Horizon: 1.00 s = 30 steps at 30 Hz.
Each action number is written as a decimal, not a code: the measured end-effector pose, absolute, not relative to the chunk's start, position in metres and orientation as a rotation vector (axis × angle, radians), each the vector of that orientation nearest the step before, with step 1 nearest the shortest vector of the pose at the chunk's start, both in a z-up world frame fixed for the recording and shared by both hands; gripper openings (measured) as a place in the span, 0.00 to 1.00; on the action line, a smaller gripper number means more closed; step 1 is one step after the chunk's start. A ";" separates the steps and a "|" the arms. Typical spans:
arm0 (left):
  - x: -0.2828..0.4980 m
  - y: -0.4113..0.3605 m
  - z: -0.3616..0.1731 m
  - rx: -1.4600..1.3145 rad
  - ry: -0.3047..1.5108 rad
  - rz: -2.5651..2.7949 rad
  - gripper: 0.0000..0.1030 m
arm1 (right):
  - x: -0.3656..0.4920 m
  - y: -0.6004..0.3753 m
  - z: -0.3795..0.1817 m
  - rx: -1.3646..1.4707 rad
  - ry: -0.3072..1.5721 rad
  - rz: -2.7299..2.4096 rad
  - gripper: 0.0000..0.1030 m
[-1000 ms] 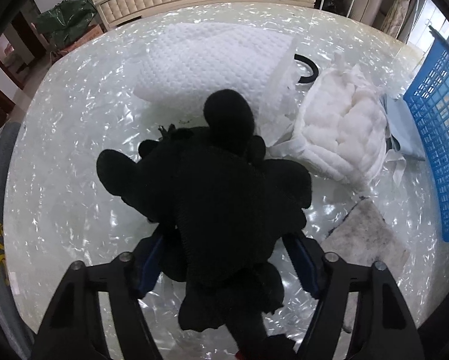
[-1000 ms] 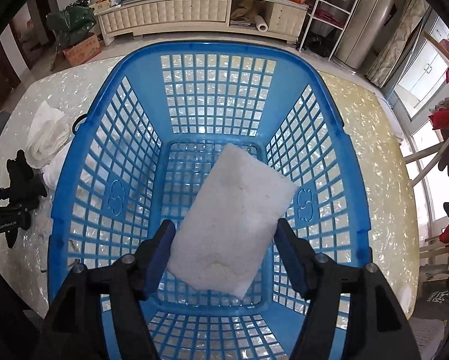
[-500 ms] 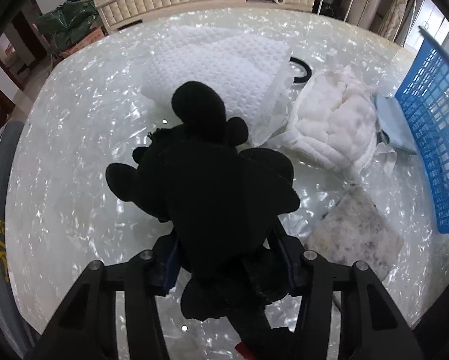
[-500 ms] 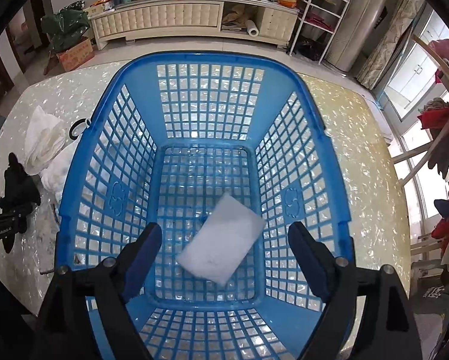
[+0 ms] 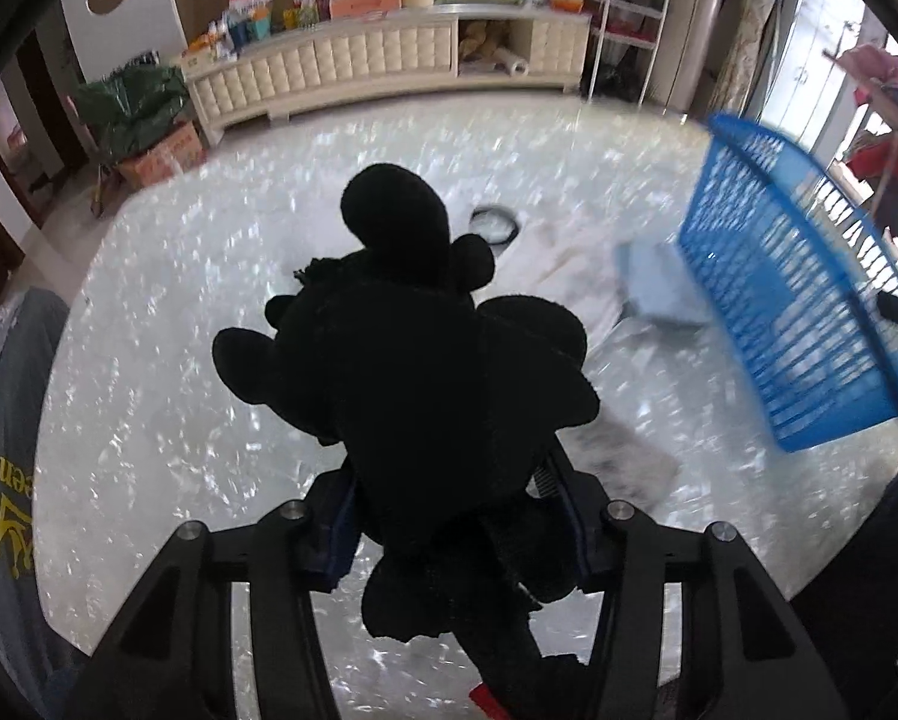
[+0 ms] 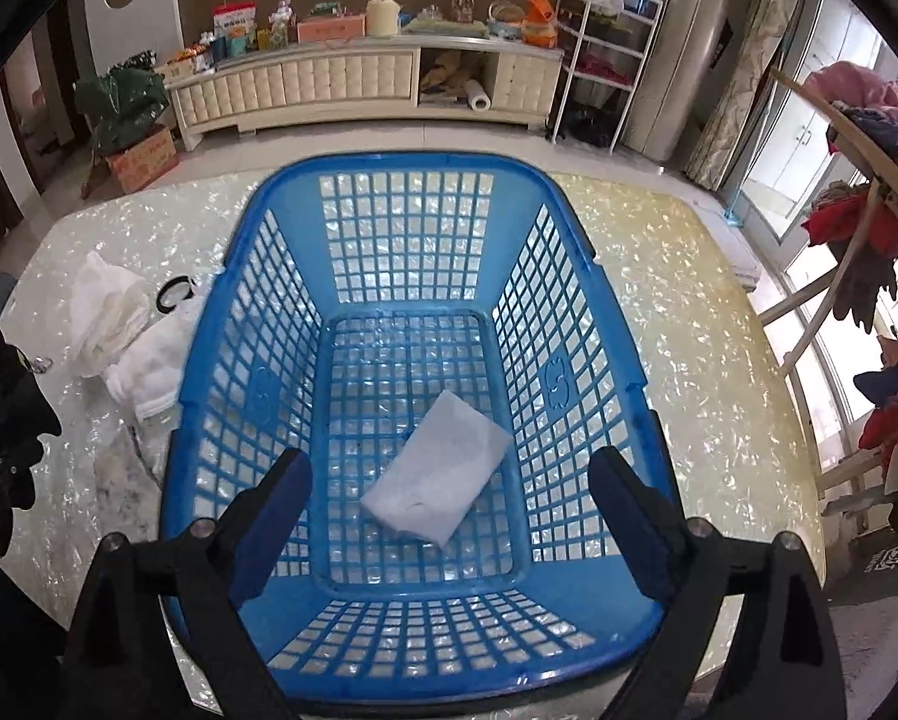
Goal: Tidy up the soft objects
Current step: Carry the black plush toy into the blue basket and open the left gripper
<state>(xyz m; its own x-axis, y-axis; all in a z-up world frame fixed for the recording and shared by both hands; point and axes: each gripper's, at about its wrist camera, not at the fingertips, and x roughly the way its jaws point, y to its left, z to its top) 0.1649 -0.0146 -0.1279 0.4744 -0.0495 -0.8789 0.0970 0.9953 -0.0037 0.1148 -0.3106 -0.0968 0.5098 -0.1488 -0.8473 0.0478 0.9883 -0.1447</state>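
Observation:
My left gripper (image 5: 455,528) is shut on a black plush toy (image 5: 413,372) and holds it above the pearly white table (image 5: 167,324). The blue plastic basket (image 5: 791,300) stands to the right of it. In the right wrist view my right gripper (image 6: 449,504) is open and empty above the blue basket (image 6: 581,312). A white rectangular sponge (image 6: 437,474) lies on the basket floor. The black toy and left gripper show at the left edge (image 6: 5,402).
White folded cloths (image 6: 119,324) and a black ring (image 6: 176,294) lie left of the basket. A pale blue pad (image 5: 659,288) and a grey speckled pad (image 5: 623,462) lie near the basket. A cream cabinet (image 6: 329,90) stands beyond the table.
My right gripper opened and the white sponge dropped onto the basket floor. My left gripper shut tighter on the black toy, lifted it and swung toward the basket.

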 end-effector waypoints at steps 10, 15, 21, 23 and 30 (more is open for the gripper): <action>0.143 -0.050 -0.064 0.069 0.926 -0.172 0.49 | 0.090 -0.304 -0.073 -0.077 0.926 -0.114 0.90; 0.142 -0.075 -0.048 0.080 0.899 -0.218 0.49 | 0.082 -0.305 -0.065 -0.040 0.881 -0.100 0.90; 0.148 -0.110 -0.038 0.085 0.857 -0.263 0.49 | 0.075 -0.315 -0.060 -0.013 0.864 -0.097 0.90; 0.152 -0.123 -0.036 0.076 0.845 -0.284 0.49 | 0.072 -0.318 -0.061 -0.001 0.860 -0.106 0.90; 0.162 -0.162 -0.038 0.099 0.853 -0.351 0.49 | 0.063 -0.331 -0.063 0.019 0.845 -0.131 0.90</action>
<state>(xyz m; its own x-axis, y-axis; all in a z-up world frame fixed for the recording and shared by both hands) 0.1617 -0.1618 -0.0375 0.6044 -0.2634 -0.7519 0.3418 0.9382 -0.0539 0.0633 -0.3310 -0.0633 0.6564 -0.1077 -0.7467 0.1230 0.9918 -0.0349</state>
